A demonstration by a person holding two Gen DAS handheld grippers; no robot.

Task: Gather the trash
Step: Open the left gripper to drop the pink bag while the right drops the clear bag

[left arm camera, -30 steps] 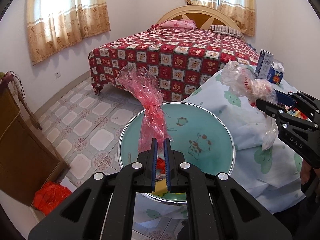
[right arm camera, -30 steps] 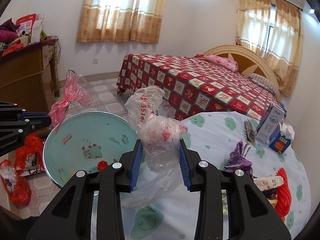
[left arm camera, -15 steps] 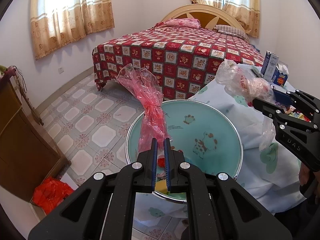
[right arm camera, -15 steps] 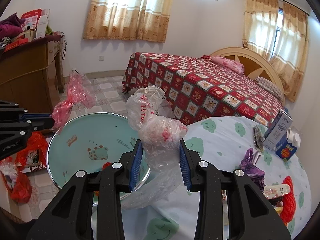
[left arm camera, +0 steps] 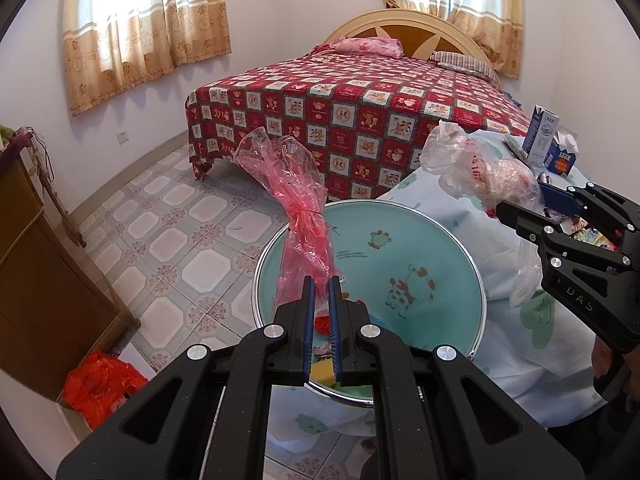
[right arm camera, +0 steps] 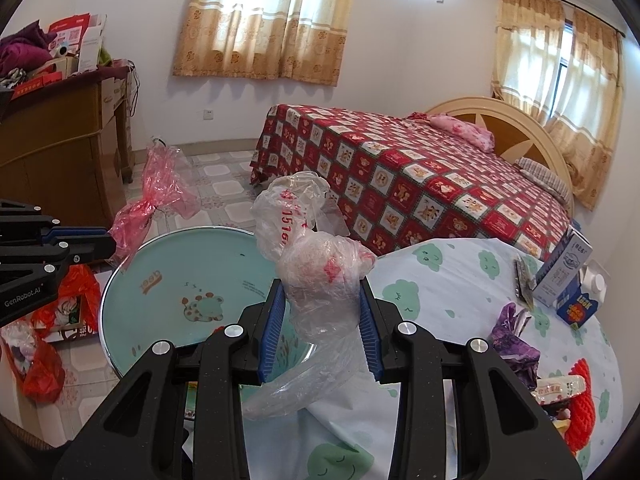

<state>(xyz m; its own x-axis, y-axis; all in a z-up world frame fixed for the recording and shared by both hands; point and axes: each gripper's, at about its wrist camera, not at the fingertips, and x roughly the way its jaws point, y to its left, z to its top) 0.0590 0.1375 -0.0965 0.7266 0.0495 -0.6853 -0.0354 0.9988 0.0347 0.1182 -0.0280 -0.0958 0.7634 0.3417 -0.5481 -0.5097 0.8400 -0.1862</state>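
Legible markings:
- Left tool (right arm camera: 116, 246), side of body: "GenRobot.AI".
- Right tool (left arm camera: 520, 210), side of body: "DAS", partly cut off.
- Clear plastic bag (right arm camera: 320, 276): red digits "1516", remainder creased.
- Teal basin (right arm camera: 200, 280): lettering too small to read.

Red bag (left arm camera: 304, 216): crinkled, translucent plastic, twisted to a narrow waist at mid-length and flaring open at the top; held upright by its lower end above the near rim of the basin (left arm camera: 420, 240). Clear bag (right arm camera: 320, 272): crumpled, translucent film with red print, bunched into a lump with a loose tail hanging below; held up over the table edge, beside the basin. Basin: round, pale green inside, cartoon animals printed, metal rim.
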